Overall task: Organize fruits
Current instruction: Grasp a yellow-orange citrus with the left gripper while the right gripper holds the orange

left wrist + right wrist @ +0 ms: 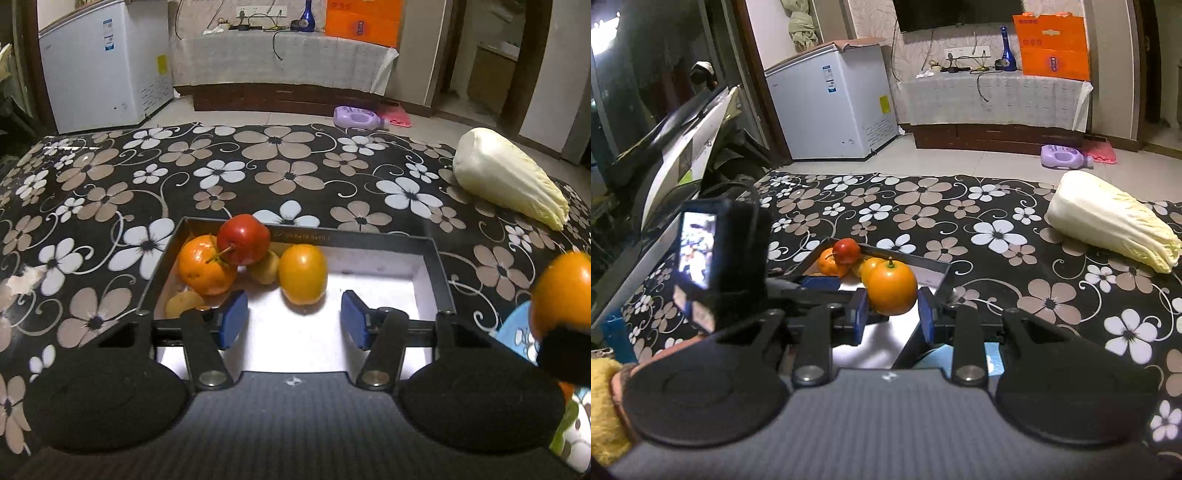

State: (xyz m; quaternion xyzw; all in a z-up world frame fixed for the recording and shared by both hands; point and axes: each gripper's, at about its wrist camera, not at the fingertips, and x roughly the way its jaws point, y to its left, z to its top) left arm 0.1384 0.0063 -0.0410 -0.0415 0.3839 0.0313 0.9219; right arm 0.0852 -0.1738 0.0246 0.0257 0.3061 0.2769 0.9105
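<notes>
A dark-rimmed box (441, 273) with a white floor sits on the floral table. In its left part lie an orange (203, 269), a red apple (243, 240) on top, a round orange fruit (303, 273) and two small yellowish fruits. My left gripper (294, 319) hovers open over the box's near side, with nothing between its blue pads. My right gripper (892, 310) is shut on another orange fruit (892, 288) and holds it above the box's (943, 273) near right corner. The left wrist view shows that held fruit (561, 291) at its right edge.
A pale Chinese cabbage (509, 177) (1108, 221) lies on the table to the far right. A light-blue patterned dish (517, 332) sits just right of the box. The left gripper's body and camera screen (701, 251) stand to the left of my right gripper. The table's far edge meets a tiled floor.
</notes>
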